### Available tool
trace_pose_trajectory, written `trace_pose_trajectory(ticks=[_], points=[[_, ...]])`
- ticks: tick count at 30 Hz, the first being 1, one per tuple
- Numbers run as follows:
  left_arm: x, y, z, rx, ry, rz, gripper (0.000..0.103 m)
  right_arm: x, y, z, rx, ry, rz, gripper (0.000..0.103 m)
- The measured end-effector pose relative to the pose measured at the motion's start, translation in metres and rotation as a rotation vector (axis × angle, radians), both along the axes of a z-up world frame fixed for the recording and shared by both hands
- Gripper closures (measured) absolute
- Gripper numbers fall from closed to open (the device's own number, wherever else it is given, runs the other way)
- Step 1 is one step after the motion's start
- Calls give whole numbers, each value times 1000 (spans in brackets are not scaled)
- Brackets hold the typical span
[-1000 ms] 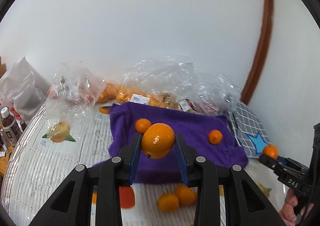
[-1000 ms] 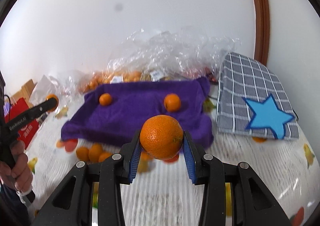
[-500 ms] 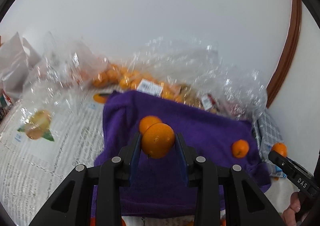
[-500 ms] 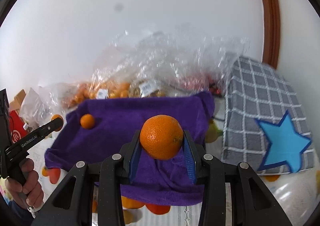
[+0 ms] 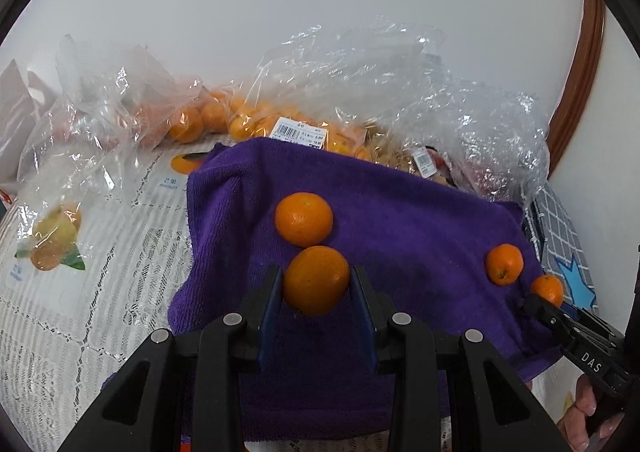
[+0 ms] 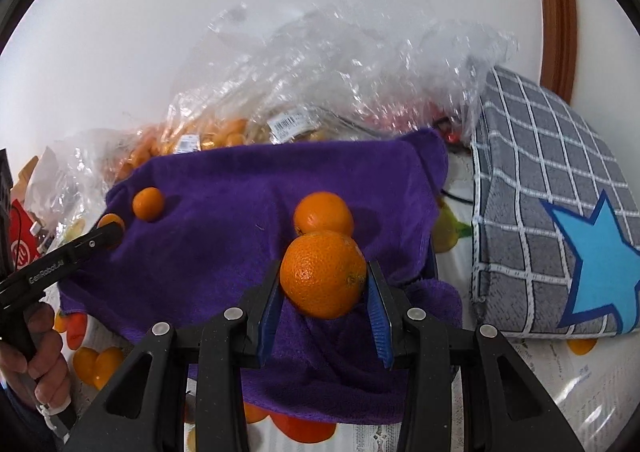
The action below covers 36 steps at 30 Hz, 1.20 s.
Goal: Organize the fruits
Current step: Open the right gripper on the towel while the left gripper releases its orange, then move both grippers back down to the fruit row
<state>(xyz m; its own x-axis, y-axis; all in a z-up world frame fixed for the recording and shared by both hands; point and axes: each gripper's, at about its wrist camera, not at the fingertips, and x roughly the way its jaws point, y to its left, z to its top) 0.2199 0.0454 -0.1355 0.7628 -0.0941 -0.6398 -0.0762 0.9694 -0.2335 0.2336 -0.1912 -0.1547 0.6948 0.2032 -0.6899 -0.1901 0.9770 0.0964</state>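
A purple towel point(image 5: 400, 236) point(image 6: 224, 220) lies spread on the table. My left gripper point(image 5: 316, 294) is shut on an orange point(image 5: 316, 280) and holds it just over the towel, close behind a loose orange point(image 5: 303, 218). A second loose orange point(image 5: 504, 264) lies at the towel's right. My right gripper point(image 6: 323, 284) is shut on a larger orange point(image 6: 323, 274) above the towel's right part, right in front of the loose orange point(image 6: 323, 212) there. Another small orange point(image 6: 148, 203) lies at the towel's left.
Clear plastic bags point(image 5: 360, 92) of oranges are piled behind the towel against the wall. A grey checked cloth with a blue star point(image 6: 560, 220) lies to the right. The tablecloth point(image 5: 80, 292) has printed fruit pictures. A red package point(image 6: 20, 248) is at the far left.
Both grippers have moved forward and down over the purple towel, each still holding its orange. The towel and loose oranges now look much closer.
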Motion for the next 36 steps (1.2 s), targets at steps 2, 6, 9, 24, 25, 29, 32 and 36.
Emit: trace_pose_trajectory(ticks=[2, 6, 9, 24, 25, 29, 32, 36], points=[[0, -2, -1, 8, 0, -1, 71, 1, 0, -3, -1, 12, -5, 63], [0, -5, -2, 28, 6, -4, 71, 2, 2, -8, -22, 20, -2, 63], [0, -4, -2, 27, 6, -3, 71, 3, 5, -11, -33, 32, 4, 63], [-4, -6, -1, 12, -12, -15, 58, -11, 1, 1, -48, -40, -36, 43], [-5, -5, 0, 7, -16, -14, 58, -13, -1, 3, -41, -52, -49, 43], [-12, -2, 3, -19, -48, 6, 57, -26, -5, 14, -26, -108, -75, 43], [-21, 0, 9, -22, -93, 19, 58, -34, -3, 23, -46, -140, -80, 43], [-41, 2, 19, -4, -149, 33, 58, -50, -1, 33, -31, -159, -55, 43]])
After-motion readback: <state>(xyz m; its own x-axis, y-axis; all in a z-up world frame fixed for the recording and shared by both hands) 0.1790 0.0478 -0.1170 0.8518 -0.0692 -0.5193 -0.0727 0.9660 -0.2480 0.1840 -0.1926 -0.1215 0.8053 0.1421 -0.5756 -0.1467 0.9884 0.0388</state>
